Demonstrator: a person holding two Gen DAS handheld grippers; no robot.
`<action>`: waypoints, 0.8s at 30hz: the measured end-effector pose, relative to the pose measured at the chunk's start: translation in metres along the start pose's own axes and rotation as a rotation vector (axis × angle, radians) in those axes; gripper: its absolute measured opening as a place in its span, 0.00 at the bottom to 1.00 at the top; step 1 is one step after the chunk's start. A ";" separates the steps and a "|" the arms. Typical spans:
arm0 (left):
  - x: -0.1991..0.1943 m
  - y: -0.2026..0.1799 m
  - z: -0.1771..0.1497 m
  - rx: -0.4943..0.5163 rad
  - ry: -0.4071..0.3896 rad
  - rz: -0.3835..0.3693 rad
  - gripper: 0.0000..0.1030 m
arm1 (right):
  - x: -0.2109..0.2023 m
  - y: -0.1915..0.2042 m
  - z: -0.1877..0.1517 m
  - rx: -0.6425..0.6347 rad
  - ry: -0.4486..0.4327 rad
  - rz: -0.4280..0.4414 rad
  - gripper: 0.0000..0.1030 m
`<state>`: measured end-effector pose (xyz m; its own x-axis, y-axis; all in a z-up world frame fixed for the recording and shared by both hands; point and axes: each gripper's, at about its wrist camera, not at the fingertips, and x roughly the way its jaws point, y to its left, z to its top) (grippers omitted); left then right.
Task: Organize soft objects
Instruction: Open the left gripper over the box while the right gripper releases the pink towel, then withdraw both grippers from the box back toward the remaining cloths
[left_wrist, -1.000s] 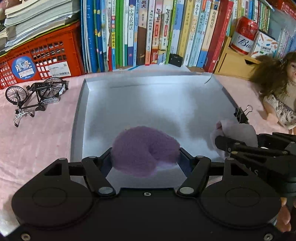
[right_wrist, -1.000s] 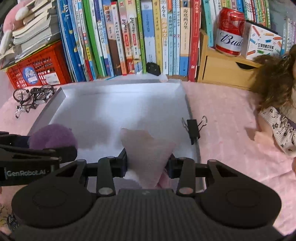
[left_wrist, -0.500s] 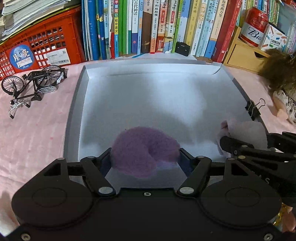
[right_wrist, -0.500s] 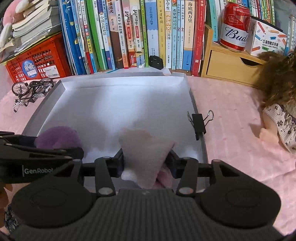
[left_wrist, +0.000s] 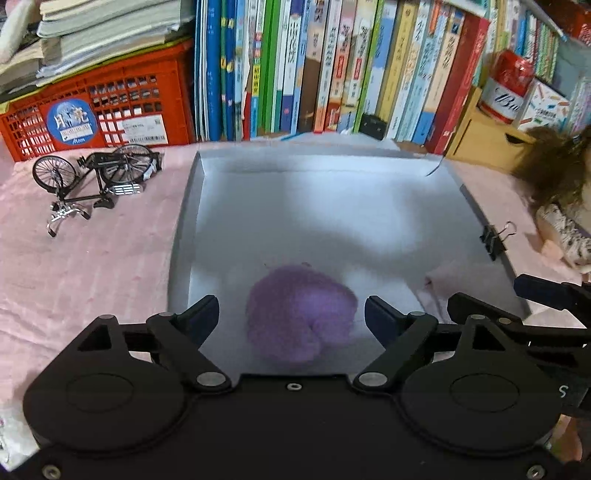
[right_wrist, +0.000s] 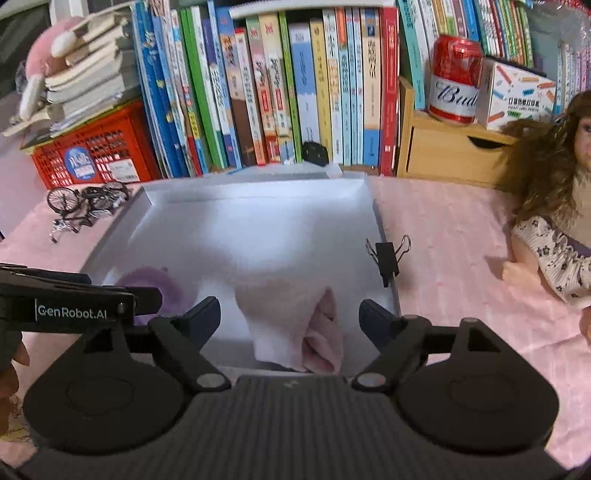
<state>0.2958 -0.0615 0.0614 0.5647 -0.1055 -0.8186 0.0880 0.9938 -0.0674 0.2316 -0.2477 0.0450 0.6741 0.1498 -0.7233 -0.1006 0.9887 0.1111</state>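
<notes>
A fluffy purple ball lies near the front edge of the shallow grey tray. My left gripper straddles it, jaws opening, and neither pad touches it. Beside it in the tray lies a folded pink-white cloth. My right gripper hangs over the cloth with its jaws opening and clear of the fabric. In the right wrist view the left gripper shows at the left edge, with the purple ball partly hidden behind it. The left wrist view catches one corner of the cloth.
A black binder clip grips the tray's right rim. A model bicycle lies left of the tray on the pink cover, with a red crate behind it. Books line the back. A doll, red can and wooden drawer box are on the right.
Both grippers have opened wide and let go: the purple ball and the pink cloth now lie loose in the tray. Both grippers have drawn back a little from the tray.
</notes>
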 end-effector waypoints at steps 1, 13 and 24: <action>-0.004 0.000 -0.001 0.000 -0.006 -0.005 0.84 | -0.004 0.000 -0.001 -0.002 -0.010 0.004 0.88; -0.072 0.003 -0.023 0.023 -0.095 -0.084 0.85 | -0.073 0.009 -0.011 -0.068 -0.150 0.035 0.94; -0.135 0.002 -0.057 0.058 -0.200 -0.169 0.86 | -0.134 0.019 -0.035 -0.129 -0.282 0.060 0.99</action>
<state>0.1731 -0.0436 0.1395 0.6886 -0.2803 -0.6688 0.2386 0.9585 -0.1561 0.1135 -0.2486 0.1199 0.8385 0.2194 -0.4987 -0.2262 0.9729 0.0477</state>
